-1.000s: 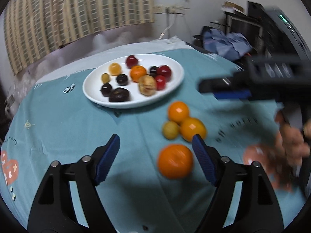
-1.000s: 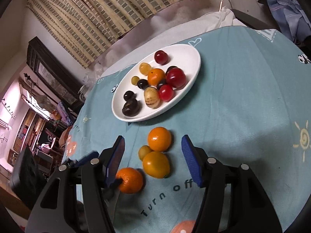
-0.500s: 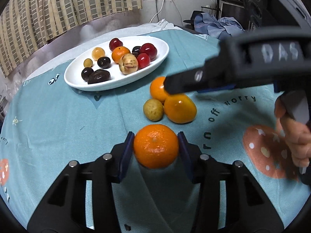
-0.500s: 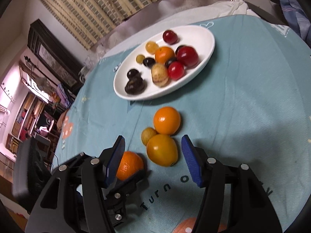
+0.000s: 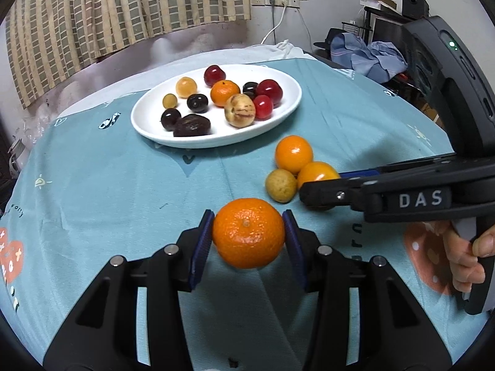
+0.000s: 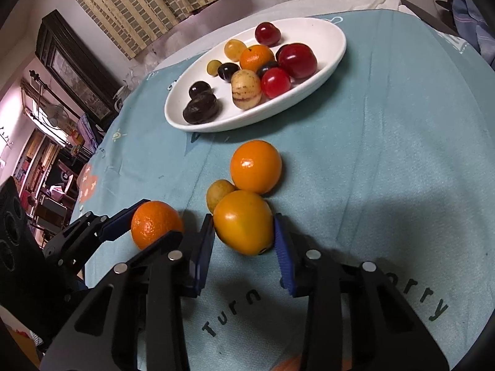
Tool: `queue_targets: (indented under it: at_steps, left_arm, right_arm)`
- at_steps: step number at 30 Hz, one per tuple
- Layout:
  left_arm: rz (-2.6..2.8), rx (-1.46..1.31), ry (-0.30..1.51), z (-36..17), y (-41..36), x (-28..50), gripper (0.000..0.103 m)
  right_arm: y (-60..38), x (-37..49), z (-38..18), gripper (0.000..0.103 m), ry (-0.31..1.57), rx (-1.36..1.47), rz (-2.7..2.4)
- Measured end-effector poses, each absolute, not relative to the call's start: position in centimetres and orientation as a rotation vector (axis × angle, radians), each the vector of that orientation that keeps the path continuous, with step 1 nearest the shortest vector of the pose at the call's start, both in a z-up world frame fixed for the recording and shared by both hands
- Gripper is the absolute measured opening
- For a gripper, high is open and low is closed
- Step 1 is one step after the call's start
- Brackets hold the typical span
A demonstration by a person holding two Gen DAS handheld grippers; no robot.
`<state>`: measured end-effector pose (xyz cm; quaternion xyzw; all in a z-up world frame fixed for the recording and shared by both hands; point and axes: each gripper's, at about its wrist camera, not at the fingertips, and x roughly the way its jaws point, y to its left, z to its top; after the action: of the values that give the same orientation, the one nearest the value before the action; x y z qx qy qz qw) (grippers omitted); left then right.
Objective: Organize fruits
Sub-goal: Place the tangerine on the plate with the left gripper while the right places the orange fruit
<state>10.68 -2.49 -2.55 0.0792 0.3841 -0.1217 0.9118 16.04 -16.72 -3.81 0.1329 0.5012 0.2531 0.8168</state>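
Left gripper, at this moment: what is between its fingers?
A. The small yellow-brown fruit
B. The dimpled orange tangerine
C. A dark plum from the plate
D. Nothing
B: in the left wrist view the left gripper has both blue fingers pressed against the sides of the dimpled orange tangerine, apart from the white plate.

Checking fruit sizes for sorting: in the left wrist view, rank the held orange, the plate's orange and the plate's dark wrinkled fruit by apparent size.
1. Held orange, though nearness to the camera inflates it.
2. and 3. Dark wrinkled fruit and plate's orange look alike; not ranked.
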Motion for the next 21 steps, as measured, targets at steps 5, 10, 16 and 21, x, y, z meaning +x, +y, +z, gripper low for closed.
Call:
queue_targets:
  at_steps: [5,10,16,21]
  left_arm:
    - [-0.238,0.166,0.784,-2.4,-2.3,10.8,0.046]
    - [-0.230,0.166,0.778,-2.2,-2.2,10.9,0.046]
    - [-0.217,0.172,0.762,-1.7,-2.2,11.2,0.046]
    - [-0.185,0.165,0.743,-0.5,-1.7,13.4,0.046]
  right_arm:
    - [-17.8,16.1,-2.5,0.038,1.027,0.322,0.552]
    - [-18.6,16.4,-1.9,0.038,1.005,0.356,0.547]
    - [-19.2,16.4,-0.9,0.038,0.972,0.383,0.549]
    - [-19.6,17.9,0.8,0.038,0.925,0.390,0.523]
